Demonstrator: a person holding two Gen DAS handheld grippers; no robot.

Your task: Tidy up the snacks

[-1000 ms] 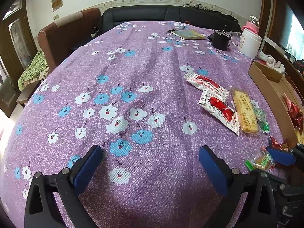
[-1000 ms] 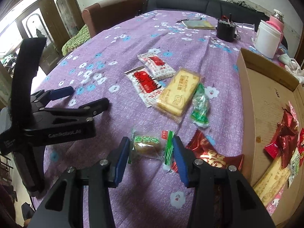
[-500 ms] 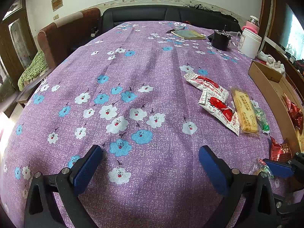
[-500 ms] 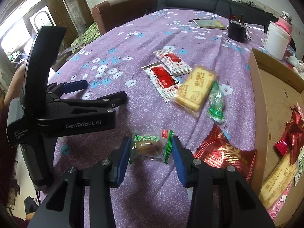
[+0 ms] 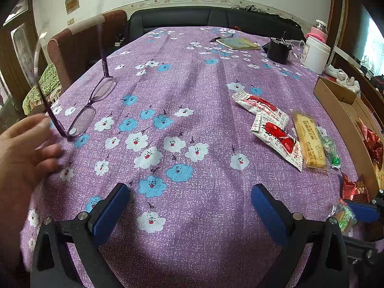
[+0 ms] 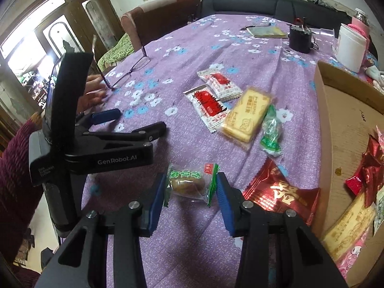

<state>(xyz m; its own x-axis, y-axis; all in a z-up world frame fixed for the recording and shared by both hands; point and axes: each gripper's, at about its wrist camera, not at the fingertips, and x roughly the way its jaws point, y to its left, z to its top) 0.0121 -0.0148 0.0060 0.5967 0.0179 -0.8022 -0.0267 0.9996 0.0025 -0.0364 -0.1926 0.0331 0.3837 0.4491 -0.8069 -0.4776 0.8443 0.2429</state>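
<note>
Purple flowered cloth [image 5: 192,91] over the whole tabletop. Right gripper [image 6: 190,193] low at 6 o'clock in its own view, blue fingers [image 6: 156,199] clenched on both ends of a clear green-printed cake packet [image 6: 190,183], wrapper edges crumpled against the pads. Red foil snack bag [image 6: 280,192] just beside at 3 o'clock, flat on the cloth, touching the side of the cardboard box [image 6: 324,120]. Inside the box: more red foil packets [image 6: 369,168] and a yellow biscuit pack [image 6: 348,225].

Further up toward 12 o'clock, loose on the cloth: two white-and-red sachets [image 6: 211,100] overlapping, a yellow cracker pack [image 6: 247,115] touching them, a small green twist-wrapped candy [image 6: 271,134] against its right edge.

Left gripper [image 5: 190,213] released, fingers [image 5: 110,211] spread wide over bare cloth, nothing between them. Same gripper at 9 o'clock in the right view, black body resting near the tabletop edge.

At 9 o'clock in the left view, a bare hand [image 5: 21,158] beside purple-framed eyeglasses [image 5: 88,105] standing lens-down on the cloth, temples tilted upward. Whether hand touches frame, cannot tell.

Far end at 1 o'clock: a black cup [image 5: 278,51], a white jar [image 5: 315,54], a yellowish booklet [image 5: 240,43].
</note>
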